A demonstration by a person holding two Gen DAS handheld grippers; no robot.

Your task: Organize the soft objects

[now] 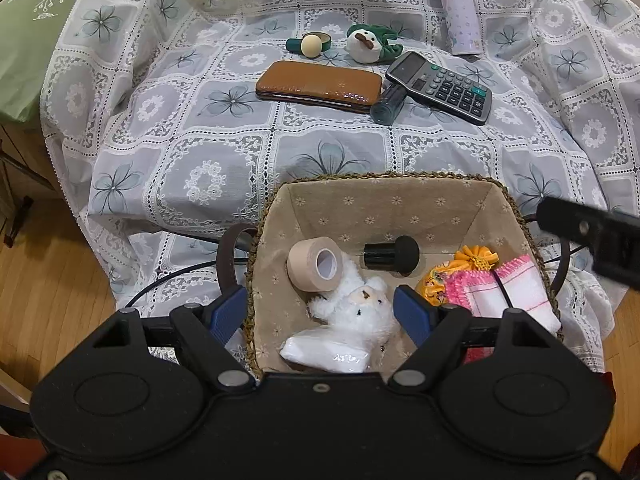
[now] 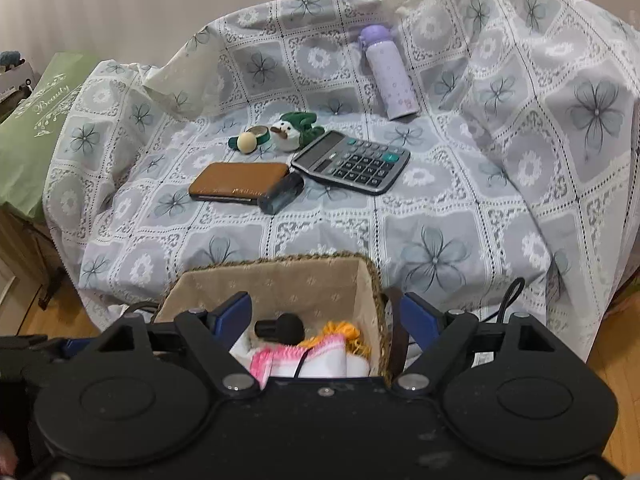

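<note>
A woven basket (image 1: 384,178) with a beige flowered lining stands at the near edge of the covered table. Inside lie a white plush toy (image 1: 360,304), a beige tape roll (image 1: 314,264), a black stubby object (image 1: 392,256), an orange fabric piece (image 1: 472,262), a pink-edged white cloth (image 1: 516,292) and a white packet (image 1: 324,354). My left gripper (image 1: 320,312) hangs open above the plush, touching nothing. My right gripper (image 2: 326,314) is open over the basket's (image 2: 280,260) right side, empty. A green and white plush (image 1: 370,44) lies far back on the table.
Behind the basket on the lace cloth lie a brown wallet (image 1: 318,86), a calculator (image 1: 440,86), a small dark bottle (image 1: 388,106), a cream ball in a green ring (image 1: 310,44) and a purple flask (image 1: 458,10). A green bag (image 1: 36,32) sits left. Wooden floor lies below.
</note>
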